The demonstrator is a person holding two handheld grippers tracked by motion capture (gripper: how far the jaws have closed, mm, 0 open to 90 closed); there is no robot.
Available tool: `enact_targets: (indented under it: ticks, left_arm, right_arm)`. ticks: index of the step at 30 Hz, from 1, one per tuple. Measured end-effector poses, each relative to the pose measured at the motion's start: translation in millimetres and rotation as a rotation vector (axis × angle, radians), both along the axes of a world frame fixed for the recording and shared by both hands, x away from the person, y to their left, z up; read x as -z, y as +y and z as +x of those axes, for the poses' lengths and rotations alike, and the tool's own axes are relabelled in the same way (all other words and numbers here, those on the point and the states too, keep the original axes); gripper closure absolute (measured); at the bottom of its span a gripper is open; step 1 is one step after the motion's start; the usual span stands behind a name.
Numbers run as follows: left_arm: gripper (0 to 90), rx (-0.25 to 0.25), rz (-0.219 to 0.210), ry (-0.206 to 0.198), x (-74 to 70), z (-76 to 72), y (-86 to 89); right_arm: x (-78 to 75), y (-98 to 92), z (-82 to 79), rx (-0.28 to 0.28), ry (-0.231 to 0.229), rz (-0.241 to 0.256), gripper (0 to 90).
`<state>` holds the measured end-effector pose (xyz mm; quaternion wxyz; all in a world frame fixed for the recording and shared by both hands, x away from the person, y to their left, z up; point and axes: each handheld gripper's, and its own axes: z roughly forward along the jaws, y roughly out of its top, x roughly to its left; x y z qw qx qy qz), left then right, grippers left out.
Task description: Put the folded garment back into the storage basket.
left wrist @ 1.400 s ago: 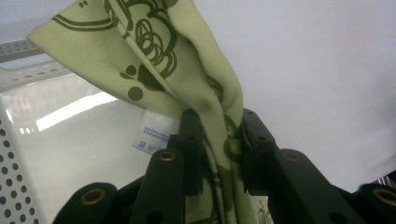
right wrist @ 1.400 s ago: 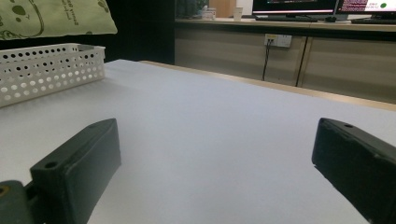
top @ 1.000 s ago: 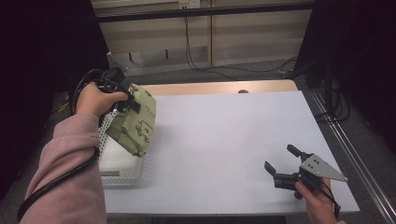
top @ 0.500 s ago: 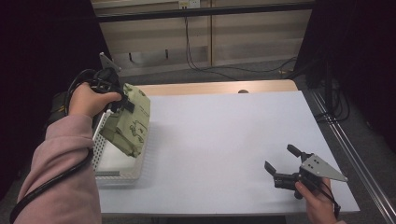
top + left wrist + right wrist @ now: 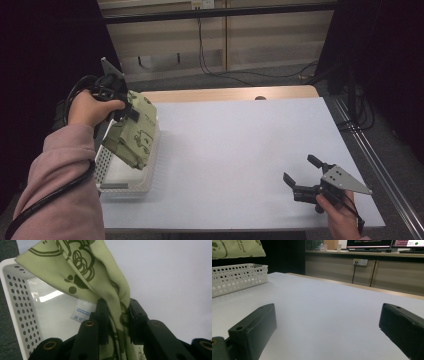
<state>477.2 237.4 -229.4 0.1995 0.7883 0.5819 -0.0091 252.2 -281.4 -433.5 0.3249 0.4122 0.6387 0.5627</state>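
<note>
White tabletop [image 5: 235,145] w/ basket [image 5: 150,170]; left claw [image 5: 125,107] grips green bag [image 5: 132,135], right claw [image 5: 302,175] open.

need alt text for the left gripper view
Two black fingers of the left gripper pinch a fold of a green cloth bag with dark printed drawings. Beneath it sits a white perforated basket on a pale table.

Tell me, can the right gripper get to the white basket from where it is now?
Probably yes. The right gripper sits open at the near right of the table, and bare tabletop lies between it and the white basket. Over the basket the left gripper holds a green bag.
</note>
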Motion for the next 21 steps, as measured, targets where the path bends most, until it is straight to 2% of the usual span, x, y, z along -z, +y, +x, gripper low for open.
enact_targets:
  ticks: [4, 5, 10, 11, 12, 13, 14, 17, 21]
  left_arm:
    - [73.6, -0.007, 0.0, -0.003, 0.2, -0.8, 2.5]
    - [73.6, -0.018, -0.012, -0.005, 0.8, -1.4, 2.4]
    - [73.6, -0.011, 0.002, -0.007, 0.4, -1.4, 5.9]
    - [73.6, -0.005, 0.008, -0.002, -0.1, -1.3, 7.0]
    - [73.6, 0.046, 0.033, 0.01, -1.0, -0.3, 10.6]
    - [73.6, -0.012, 0.007, -0.008, 0.8, -1.7, 7.5]
    - [73.6, -0.016, 0.0, -0.001, 0.5, -2.0, 7.9]
    - [73.6, -0.011, 0.017, -0.01, 0.7, -2.0, 10.6]
    - [73.6, -0.027, 0.007, -0.013, 2.2, -2.9, 12.0]
  right_arm:
    - [0.0, 0.0, -0.1, 0.0, 0.001, 0.001, 1.0]
    - [0.0, 0.0, 0.0, 0.001, 0.001, 0.0, 1.0]
    - [-0.1, -0.1, -0.2, 0.004, 0.001, -0.001, 1.0]
    - [0.0, -0.1, -0.1, 0.002, 0.001, 0.002, 1.0]
    - [0.0, 0.0, -0.1, 0.002, 0.002, 0.001, 1.0]
    - [0.1, 0.1, -0.1, 0.002, 0.003, 0.001, 1.0]
    - [0.1, 0.1, -0.1, 0.002, 0.003, 0.001, 1.0]
    - [0.0, 0.0, 0.0, 0.003, 0.001, 0.001, 1.0]
    - [0.1, -0.2, 0.0, 0.002, -0.003, -0.006, 1.0]
